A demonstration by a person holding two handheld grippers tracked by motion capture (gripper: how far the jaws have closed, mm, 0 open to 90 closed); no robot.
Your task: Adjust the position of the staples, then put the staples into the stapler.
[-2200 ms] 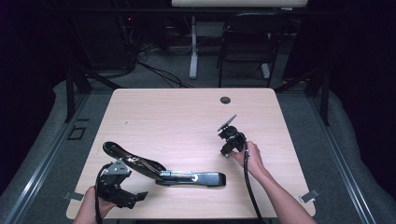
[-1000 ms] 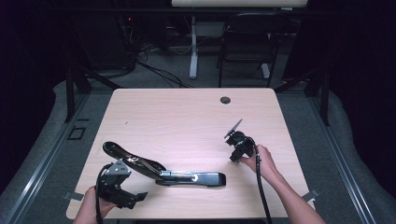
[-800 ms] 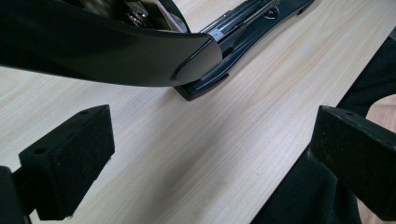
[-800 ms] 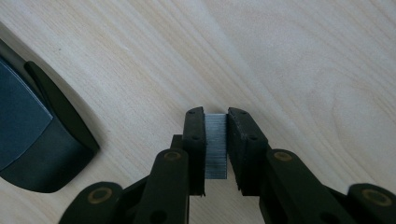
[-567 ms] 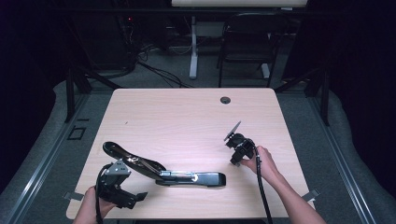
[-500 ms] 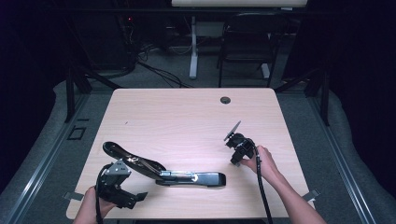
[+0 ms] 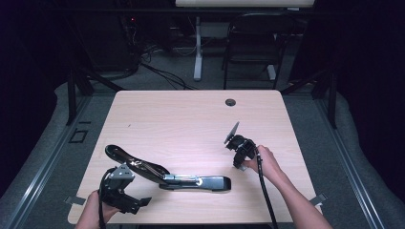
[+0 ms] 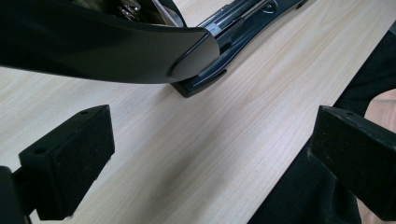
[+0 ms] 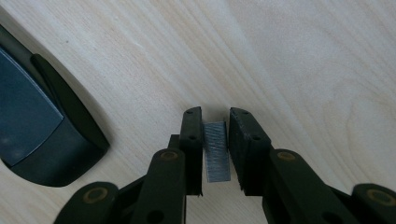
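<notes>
Between the two black jaws of the right claw (image 9: 215,151) sits a short grey strip of staples (image 9: 215,151), lying lengthwise along the jaws just above the pale wood. The jaws stand narrow around the strip and have just been closing a little; the left jaw lies against it, while a thin gap seems to show at the right one, so whether both pads press on it is hard to tell. In the high view this right claw (image 7: 237,151) hovers over the tabletop (image 7: 191,119) at about 4 o'clock from its centre, held by the person's right hand (image 7: 265,163), with its cable trailing back toward the near edge.

At 9 o'clock from the strip, in the right gripper view, the rounded dark end of the stapler (image 9: 32,135) rests on the wood, apart from the claw. The high view shows the stapler (image 7: 167,174) lying swung open near the near edge, at about 6 o'clock from the tabletop's centre, its arm raised toward 10 o'clock.

The left claw (image 7: 125,194) sits at the 7 o'clock corner, released, its jaws wide apart with bare wood between them and the stapler's arm (image 8: 107,46) just beyond.
</notes>
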